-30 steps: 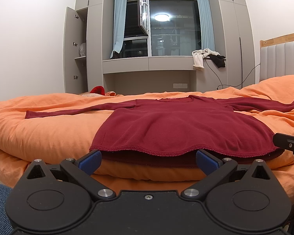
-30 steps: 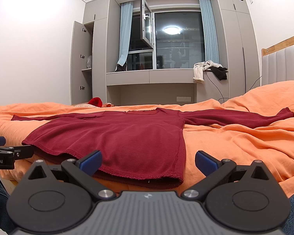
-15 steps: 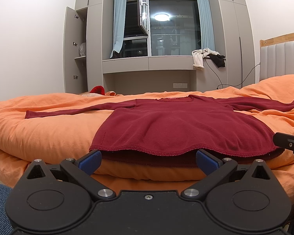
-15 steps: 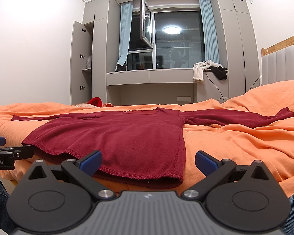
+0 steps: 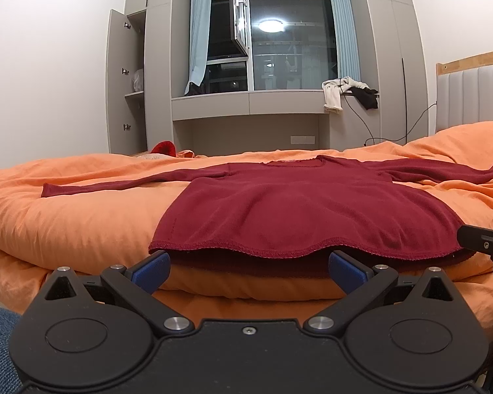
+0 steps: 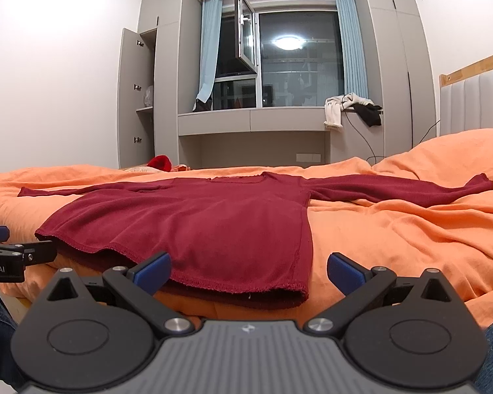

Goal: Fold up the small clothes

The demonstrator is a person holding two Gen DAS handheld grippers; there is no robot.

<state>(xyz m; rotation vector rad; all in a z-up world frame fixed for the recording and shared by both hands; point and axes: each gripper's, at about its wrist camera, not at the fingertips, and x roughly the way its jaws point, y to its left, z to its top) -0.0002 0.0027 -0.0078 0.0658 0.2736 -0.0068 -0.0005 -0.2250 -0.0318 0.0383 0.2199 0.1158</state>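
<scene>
A dark red long-sleeved top (image 5: 299,210) lies flat on the orange bedding, sleeves spread to both sides, hem toward me; it also shows in the right wrist view (image 6: 207,226). My left gripper (image 5: 249,271) is open and empty, just short of the hem's left part. My right gripper (image 6: 249,271) is open and empty, just short of the hem's right corner. Each gripper's tip shows at the edge of the other's view.
The orange duvet (image 5: 65,216) covers the bed, with a padded headboard (image 5: 476,95) at the right. Beyond the bed are a grey window bench (image 5: 249,108) with clothes on it, an open cupboard (image 5: 128,82) and a small red item (image 5: 163,148).
</scene>
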